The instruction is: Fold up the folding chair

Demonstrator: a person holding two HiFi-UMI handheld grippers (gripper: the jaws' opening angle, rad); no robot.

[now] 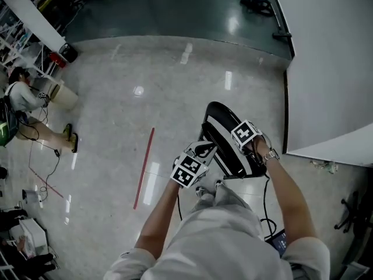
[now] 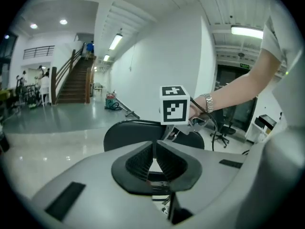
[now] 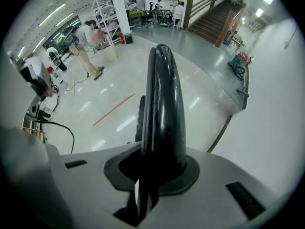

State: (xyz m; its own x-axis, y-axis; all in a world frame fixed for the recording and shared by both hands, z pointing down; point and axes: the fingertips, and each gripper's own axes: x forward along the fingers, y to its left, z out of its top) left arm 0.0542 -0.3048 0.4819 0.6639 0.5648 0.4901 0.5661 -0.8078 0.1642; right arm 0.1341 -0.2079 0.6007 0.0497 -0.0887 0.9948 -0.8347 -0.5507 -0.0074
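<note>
The black folding chair (image 1: 224,134) stands on the pale floor just in front of me, its seat and back close together and seen from above. My right gripper (image 1: 250,147) points down onto its top edge. In the right gripper view the chair's dark rounded edge (image 3: 164,109) runs up from between the jaws, and the right gripper (image 3: 155,175) is shut on it. My left gripper (image 1: 204,150) hovers left of the chair, apart from it. In its own view the left gripper (image 2: 154,149) is shut with nothing between its pads, and the chair's back (image 2: 128,132) and the right gripper's marker cube (image 2: 174,104) lie ahead.
A red line (image 1: 144,168) runs along the floor to the chair's left. A white wall (image 1: 326,63) rises close on the right, with an office chair's base (image 1: 352,206) beside it. A person (image 1: 23,98) crouches far left among shelves. A staircase (image 2: 71,80) stands in the distance.
</note>
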